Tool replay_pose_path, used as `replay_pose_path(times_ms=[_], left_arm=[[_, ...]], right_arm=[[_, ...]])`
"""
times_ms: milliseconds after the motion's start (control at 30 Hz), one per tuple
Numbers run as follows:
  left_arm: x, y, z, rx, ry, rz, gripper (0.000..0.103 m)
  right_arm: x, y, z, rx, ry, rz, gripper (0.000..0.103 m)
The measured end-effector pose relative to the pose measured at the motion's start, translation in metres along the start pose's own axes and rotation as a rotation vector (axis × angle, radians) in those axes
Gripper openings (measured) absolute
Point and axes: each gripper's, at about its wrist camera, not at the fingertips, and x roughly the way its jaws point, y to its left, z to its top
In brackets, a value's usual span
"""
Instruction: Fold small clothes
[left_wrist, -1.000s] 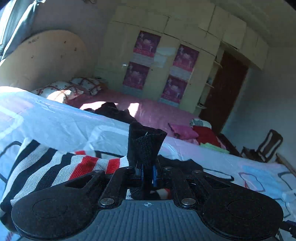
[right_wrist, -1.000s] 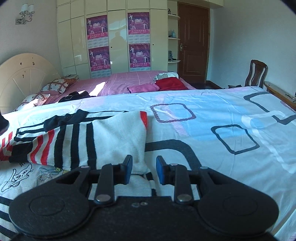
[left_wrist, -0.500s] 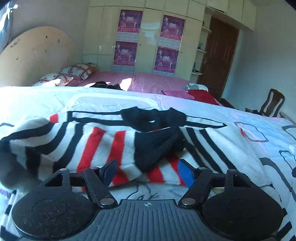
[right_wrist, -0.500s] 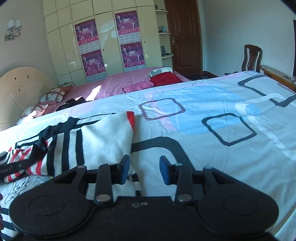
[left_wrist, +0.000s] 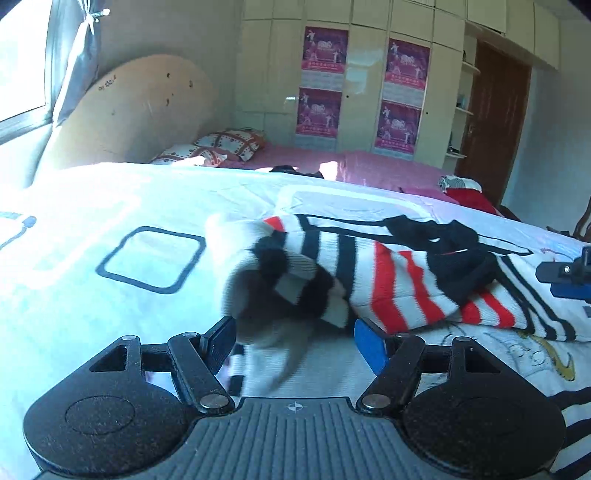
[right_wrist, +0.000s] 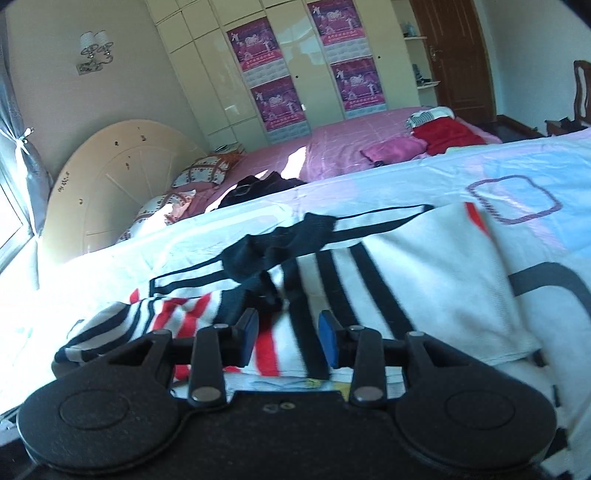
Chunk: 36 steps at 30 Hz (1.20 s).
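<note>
Mid-fold: sweater (left_wrist: 402, 284) lies bunched on bed (left_wrist: 110, 221); left gripper (left_wrist: 295, 341) jaws released, right gripper (right_wrist: 288, 338) part-open, empty. Next, probably regrasp the sleeve.

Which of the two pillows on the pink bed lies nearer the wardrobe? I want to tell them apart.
The pillow with the brown lattice print, farther back on the pink bed; the other pillow lies closer to the camera, by the headboard.

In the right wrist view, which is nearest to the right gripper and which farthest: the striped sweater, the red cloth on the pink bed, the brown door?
From the right gripper, nearest first:
1. Striped sweater: on the white bedspread, directly under and ahead of the open jaws.
2. Red cloth: on the pink bed, upper right.
3. Brown door: at the far wall, top right, behind the bed.
</note>
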Motion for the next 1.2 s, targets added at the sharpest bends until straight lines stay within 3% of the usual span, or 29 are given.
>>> replay_pose_path(times_ms=[100, 267, 400, 467, 600, 733, 800, 867, 1100, 1200], left_arm=[[0.008, 0.022, -0.003, -0.01, 0.02, 0.043, 0.071], [0.027, 0.038, -0.01, -0.024, 0.06, 0.049, 0.071], [0.037, 0.04, -0.01, -0.041, 0.065, 0.041, 0.071], [0.041, 0.037, -0.008, -0.033, 0.071, 0.022, 0.071], [0.047, 0.034, -0.008, -0.018, 0.074, 0.03, 0.071], [0.048, 0.032, -0.009, -0.013, 0.073, 0.036, 0.071], [0.048, 0.031, -0.01, -0.007, 0.073, 0.037, 0.071], [0.047, 0.029, -0.01, 0.003, 0.072, 0.041, 0.071], [0.047, 0.027, -0.008, 0.009, 0.08, 0.047, 0.071], [0.047, 0.028, -0.007, 0.012, 0.084, 0.048, 0.071]], right_arm=[[0.025, 0.015, 0.0, 0.047, 0.049, 0.043, 0.037], [0.055, 0.015, -0.001, 0.153, 0.099, 0.041, 0.036], [0.067, 0.015, 0.001, 0.135, 0.099, -0.003, 0.027], [0.064, 0.017, 0.005, 0.092, 0.086, -0.001, 0.012], [0.039, 0.023, 0.018, -0.029, -0.033, 0.008, 0.009], [0.0, -0.008, 0.029, -0.072, -0.165, -0.098, 0.009], [0.001, -0.036, 0.027, -0.052, -0.124, -0.15, 0.009], [0.007, -0.058, 0.02, -0.011, -0.063, -0.138, 0.009], [-0.002, -0.055, 0.004, -0.052, -0.105, -0.103, 0.009], [0.017, -0.066, 0.002, -0.043, -0.015, -0.145, 0.011]])
